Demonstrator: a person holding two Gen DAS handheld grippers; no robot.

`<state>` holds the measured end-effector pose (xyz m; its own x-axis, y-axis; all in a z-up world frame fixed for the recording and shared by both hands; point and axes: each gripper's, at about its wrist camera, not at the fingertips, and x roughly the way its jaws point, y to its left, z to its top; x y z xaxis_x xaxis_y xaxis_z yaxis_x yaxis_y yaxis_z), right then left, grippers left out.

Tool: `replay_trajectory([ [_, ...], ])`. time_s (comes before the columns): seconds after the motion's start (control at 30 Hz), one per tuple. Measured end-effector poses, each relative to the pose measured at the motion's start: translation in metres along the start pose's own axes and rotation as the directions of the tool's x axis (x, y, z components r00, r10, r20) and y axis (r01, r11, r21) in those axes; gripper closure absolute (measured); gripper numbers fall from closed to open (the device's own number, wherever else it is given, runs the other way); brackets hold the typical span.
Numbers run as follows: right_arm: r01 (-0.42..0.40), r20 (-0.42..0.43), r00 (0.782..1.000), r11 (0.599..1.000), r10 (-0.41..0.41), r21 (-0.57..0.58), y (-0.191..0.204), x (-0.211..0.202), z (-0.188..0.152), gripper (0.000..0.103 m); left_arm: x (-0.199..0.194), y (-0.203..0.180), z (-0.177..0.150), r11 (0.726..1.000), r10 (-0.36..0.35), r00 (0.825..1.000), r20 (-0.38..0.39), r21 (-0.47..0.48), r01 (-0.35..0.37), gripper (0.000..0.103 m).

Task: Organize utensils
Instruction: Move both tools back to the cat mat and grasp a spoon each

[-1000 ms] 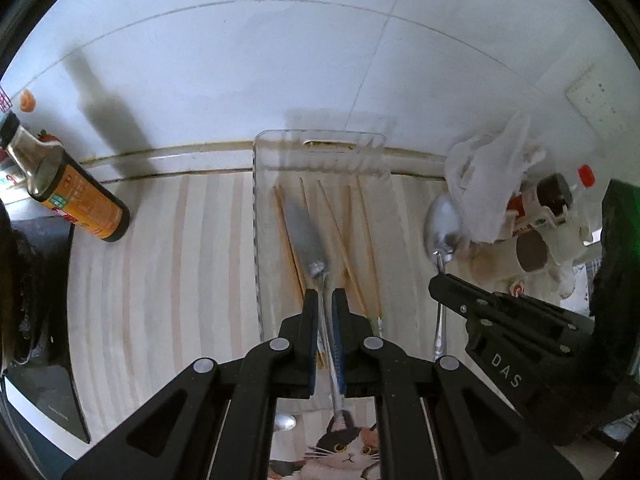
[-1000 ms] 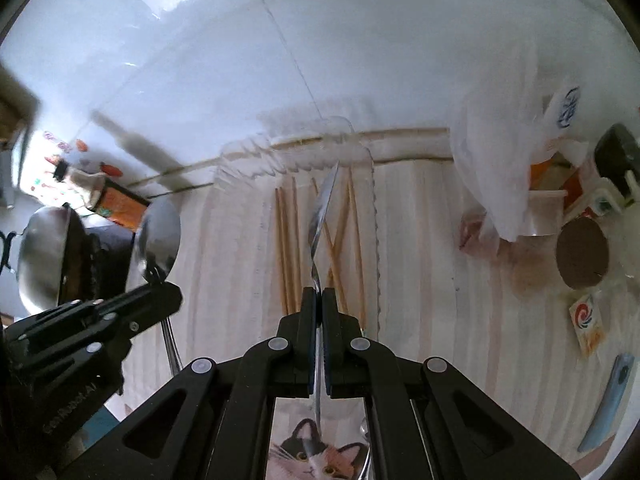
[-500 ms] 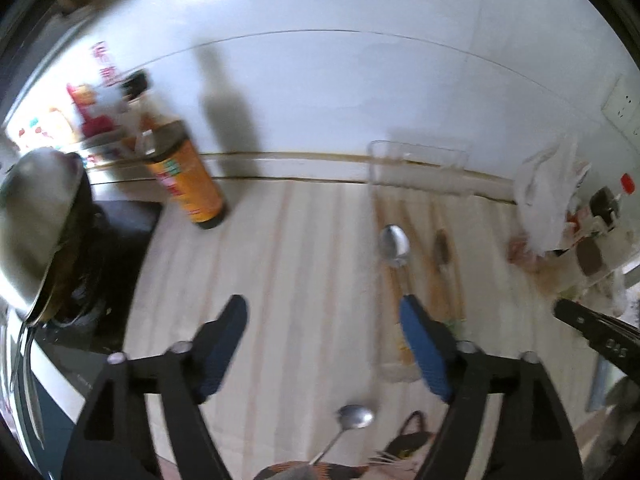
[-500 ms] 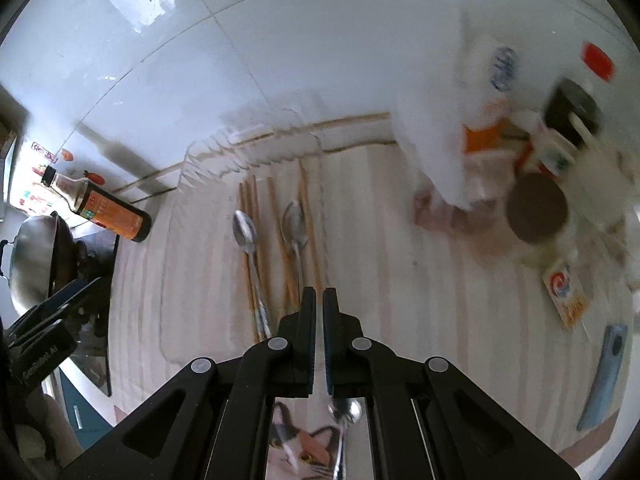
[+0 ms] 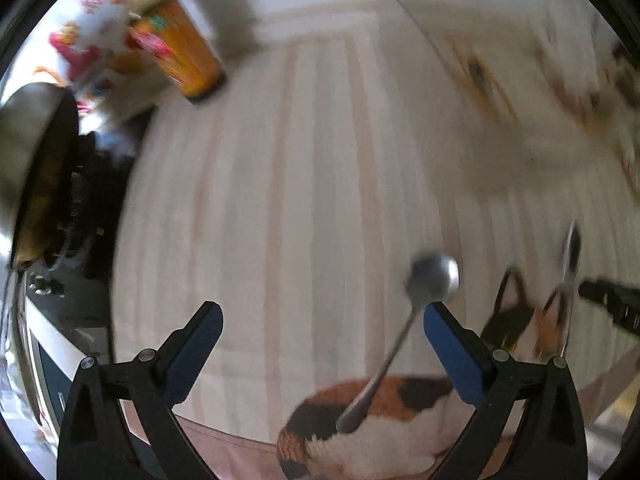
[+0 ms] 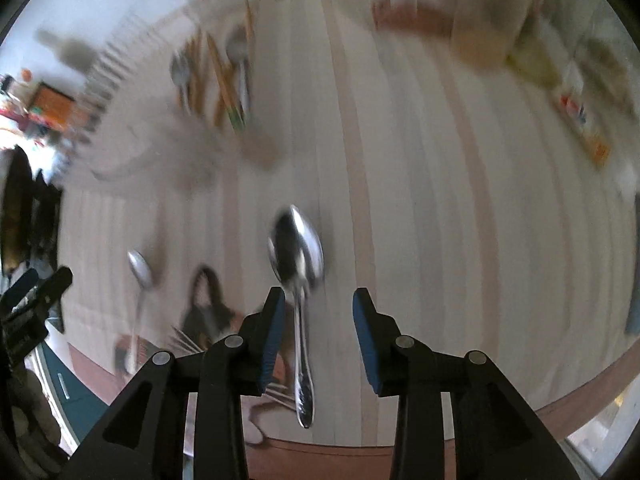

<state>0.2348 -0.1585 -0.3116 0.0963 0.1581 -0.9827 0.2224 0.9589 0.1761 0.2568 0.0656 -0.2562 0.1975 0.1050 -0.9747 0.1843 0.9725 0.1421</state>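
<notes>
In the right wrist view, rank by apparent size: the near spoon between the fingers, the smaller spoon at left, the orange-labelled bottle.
1. Near spoon, largest, though nearness inflates it.
2. Smaller spoon and orange-labelled bottle: both blurred, too alike to rank.

Shot from both wrists, low over the striped counter, facing its wall edge — left view toward the back-left corner, right view the centre; shared between them — two spoons near the front edge.
</notes>
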Motion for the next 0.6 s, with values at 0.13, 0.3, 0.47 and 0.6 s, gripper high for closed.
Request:
replay_trajectory([
  [0.13,0.035,0.011,0.999,0.999,-0.035,-0.026,0.007,0.009,-0.006,0.066,0.019,-0.017,-0.010,0.997,-0.016,0.999,-0.047,0.080,0.020,0.017],
  [0.3,0.144,0.053,0.989,0.984,-0.139,-0.102,0.028,0.011,-0.009,0.072,0.035,-0.030,-0.011,0.992,-0.080,0.992,-0.093,0.094,0.089,0.077],
  [0.47,0.203,0.083,0.977,0.972,-0.194,-0.115,0.031,0.009,-0.014,0.096,0.036,-0.037,-0.014,0.993,-0.112,0.989,-0.101,0.035,0.116,0.101],
  [0.6,0.183,0.070,0.982,0.978,-0.176,-0.105,0.028,0.007,-0.020,0.096,0.036,-0.032,-0.027,0.969,-0.226,0.965,-0.131,-0.128,0.209,0.103],
])
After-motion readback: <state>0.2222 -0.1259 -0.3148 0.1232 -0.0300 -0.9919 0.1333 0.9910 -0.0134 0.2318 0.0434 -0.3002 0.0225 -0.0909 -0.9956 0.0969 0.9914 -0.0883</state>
